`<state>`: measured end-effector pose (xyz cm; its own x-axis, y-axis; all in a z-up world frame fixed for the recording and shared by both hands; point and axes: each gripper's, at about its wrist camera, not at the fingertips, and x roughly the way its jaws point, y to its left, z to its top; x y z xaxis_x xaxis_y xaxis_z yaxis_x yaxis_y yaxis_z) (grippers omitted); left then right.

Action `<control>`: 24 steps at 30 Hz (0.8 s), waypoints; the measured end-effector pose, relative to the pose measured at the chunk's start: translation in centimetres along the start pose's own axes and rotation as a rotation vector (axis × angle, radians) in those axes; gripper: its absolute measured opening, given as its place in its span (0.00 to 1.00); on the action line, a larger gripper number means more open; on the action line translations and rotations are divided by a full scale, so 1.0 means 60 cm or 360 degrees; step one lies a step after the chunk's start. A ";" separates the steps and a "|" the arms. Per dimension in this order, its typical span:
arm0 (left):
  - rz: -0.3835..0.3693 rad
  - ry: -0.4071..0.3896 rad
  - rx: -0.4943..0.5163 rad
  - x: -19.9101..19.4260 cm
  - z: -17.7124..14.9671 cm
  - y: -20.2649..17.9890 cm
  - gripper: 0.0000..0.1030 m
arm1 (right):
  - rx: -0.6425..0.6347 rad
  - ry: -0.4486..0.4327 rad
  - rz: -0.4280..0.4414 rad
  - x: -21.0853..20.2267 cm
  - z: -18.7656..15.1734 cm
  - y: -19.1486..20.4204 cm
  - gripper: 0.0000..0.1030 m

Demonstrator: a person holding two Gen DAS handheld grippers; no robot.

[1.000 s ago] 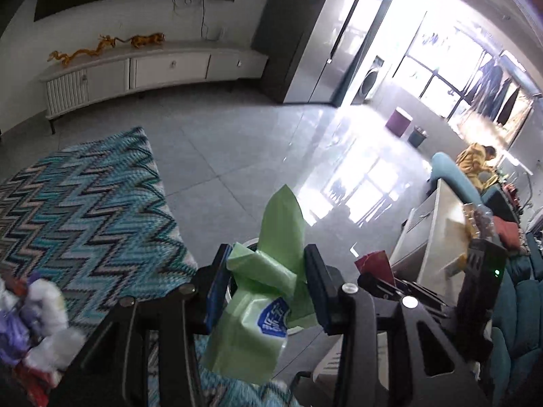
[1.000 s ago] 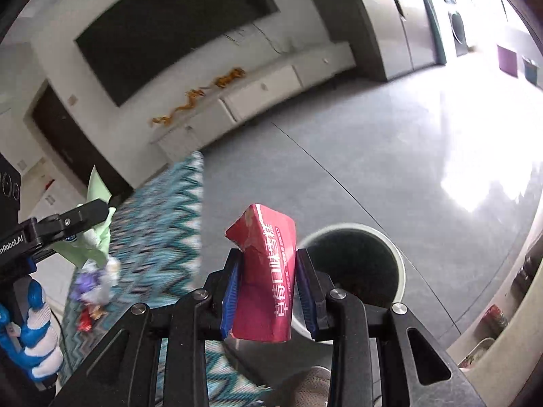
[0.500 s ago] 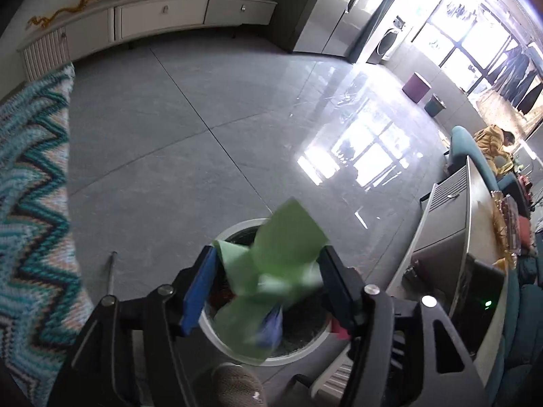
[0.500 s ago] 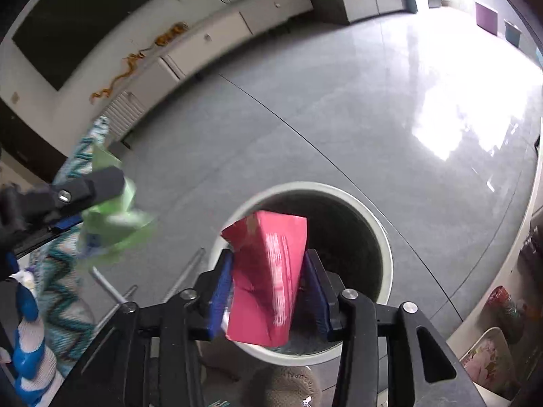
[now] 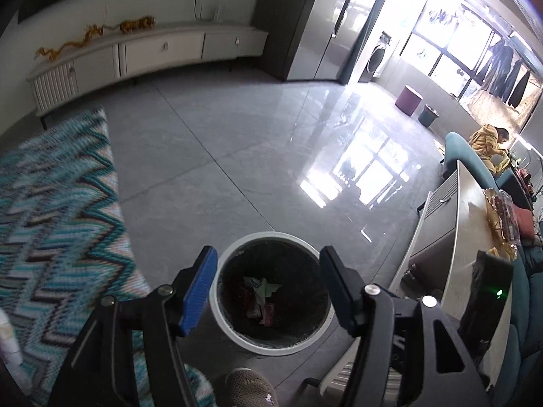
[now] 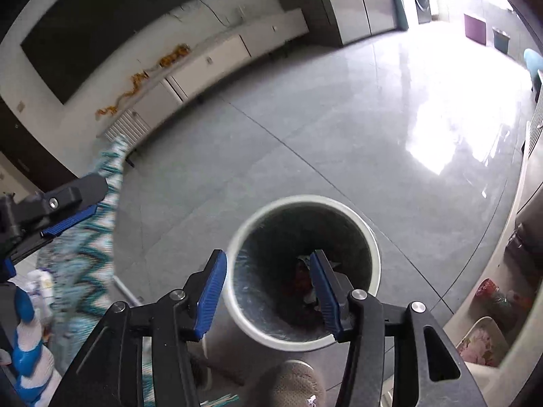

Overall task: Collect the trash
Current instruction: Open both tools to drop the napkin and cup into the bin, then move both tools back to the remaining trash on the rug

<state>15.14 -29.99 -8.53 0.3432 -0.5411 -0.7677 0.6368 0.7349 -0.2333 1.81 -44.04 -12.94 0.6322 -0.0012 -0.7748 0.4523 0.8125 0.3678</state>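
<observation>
A: What sort of place is this?

B: A home, a living room; grey tiled floor (image 5: 210, 156) with a zigzag rug (image 5: 57, 210); a long white cabinet (image 5: 146, 54) under a dark wall panel (image 6: 112, 23).

A: Anything more?

B: A teal sofa (image 5: 458, 149); a washer (image 5: 376, 57) by bright windows (image 5: 441, 57) with clothes (image 5: 509, 74) hanging; a white bin (image 5: 271, 291) holding wrappers.

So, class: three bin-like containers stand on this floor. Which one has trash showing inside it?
The white-rimmed bin directly below both open grippers: wrappers lie at its bottom. The purple container and teal one stand far off by the window, contents unseen.
</observation>
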 end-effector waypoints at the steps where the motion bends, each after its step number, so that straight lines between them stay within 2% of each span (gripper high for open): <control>1: 0.0017 -0.0029 0.0010 -0.021 -0.003 -0.001 0.59 | -0.0007 -0.0027 0.0014 -0.015 0.002 0.008 0.47; 8: 0.0110 -0.0236 0.0067 -0.194 -0.027 0.019 0.59 | -0.0099 -0.0256 0.0137 -0.157 0.003 0.094 0.47; 16: 0.0241 -0.0552 -0.0025 -0.425 -0.066 0.109 0.59 | -0.0294 -0.0437 0.0268 -0.295 -0.009 0.201 0.47; 20: 0.0364 -0.0704 -0.0071 -0.534 -0.081 0.160 0.58 | -0.0412 -0.0493 0.0327 -0.346 -0.021 0.255 0.47; 24: 0.0544 -0.0841 -0.0091 -0.645 -0.084 0.201 0.59 | -0.0469 -0.0536 0.0425 -0.386 -0.033 0.295 0.47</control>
<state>6.05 1.92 15.36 0.8246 -0.3901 -0.4096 0.3981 0.9147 -0.0696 -6.07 -28.47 10.48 0.8906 0.0808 -0.4475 0.0816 0.9397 0.3321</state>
